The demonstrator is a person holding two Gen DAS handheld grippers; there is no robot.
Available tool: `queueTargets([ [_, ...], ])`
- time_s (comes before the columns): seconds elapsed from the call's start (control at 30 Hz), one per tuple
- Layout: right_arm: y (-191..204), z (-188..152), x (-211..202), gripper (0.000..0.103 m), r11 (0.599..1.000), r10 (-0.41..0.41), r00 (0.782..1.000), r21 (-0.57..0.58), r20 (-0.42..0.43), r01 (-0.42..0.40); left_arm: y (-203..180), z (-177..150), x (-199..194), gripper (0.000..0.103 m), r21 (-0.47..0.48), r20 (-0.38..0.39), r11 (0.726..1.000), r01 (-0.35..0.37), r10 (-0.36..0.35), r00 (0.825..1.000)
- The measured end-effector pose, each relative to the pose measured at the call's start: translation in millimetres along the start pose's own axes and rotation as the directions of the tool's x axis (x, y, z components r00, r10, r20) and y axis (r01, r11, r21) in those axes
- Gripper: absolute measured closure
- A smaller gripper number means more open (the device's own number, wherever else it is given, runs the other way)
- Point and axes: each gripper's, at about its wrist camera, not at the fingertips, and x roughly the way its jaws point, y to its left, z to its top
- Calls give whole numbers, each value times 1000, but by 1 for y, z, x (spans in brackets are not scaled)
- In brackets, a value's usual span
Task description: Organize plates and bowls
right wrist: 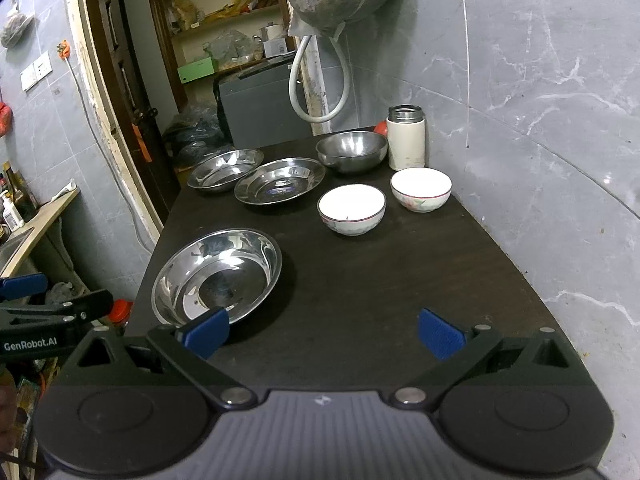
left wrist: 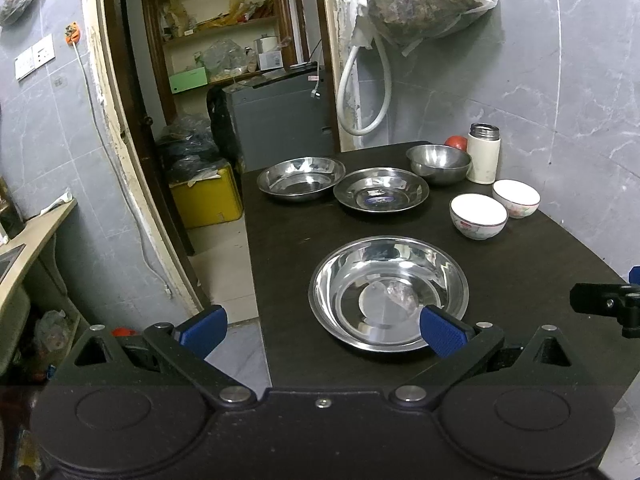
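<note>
Dark table (right wrist: pixel 380 280) stands against a grey marbled wall on the right; a doorway with shelves lies beyond its far left end.

Left gripper (left wrist: pixel 322 330): jaws spread wide, nothing between them. Its left blue pad hangs off the table's left edge over the floor; its right blue pad (left wrist: pixel 442 334) overlaps the near rim of the near steel plate (left wrist: pixel 390 292) in this view. Whether pad and rim touch cannot be told.

Right gripper (right wrist: pixel 322 332): jaws also spread wide, nothing held. It hovers over the bare near part of the table, right of the near steel plate (right wrist: pixel 218 276); its left pad (right wrist: pixel 206 332) overlaps that plate's near edge in the picture, contact not clear.

Plates and bowls, all upright and all resting singly on the table:
- near steel plate, alone at the near left.
- far-left steel plate (right wrist: pixel 225 170) at the far left corner.
- sticker plate (right wrist: pixel 280 186), with a blue label in its middle, just right of the far-left one; their rims look close or touching.
- steel bowl (right wrist: pixel 352 151) at the far end, right of the sticker plate.
- two white bowls with dark rims: near white bowl (right wrist: pixel 352 208) and far white bowl (right wrist: pixel 421 189), side by side, a small gap between them.

White flask (right wrist: pixel 406 138) stands just right of the steel bowl, a red object (right wrist: pixel 381 127) partly hidden behind them.
</note>
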Motion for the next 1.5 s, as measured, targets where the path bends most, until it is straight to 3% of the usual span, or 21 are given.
queueTargets([
  [1.5,3,2,7,0,1000,-9,1000,0,-14,9,1,-5,8,1,1,-9,1000,0,0,1000],
])
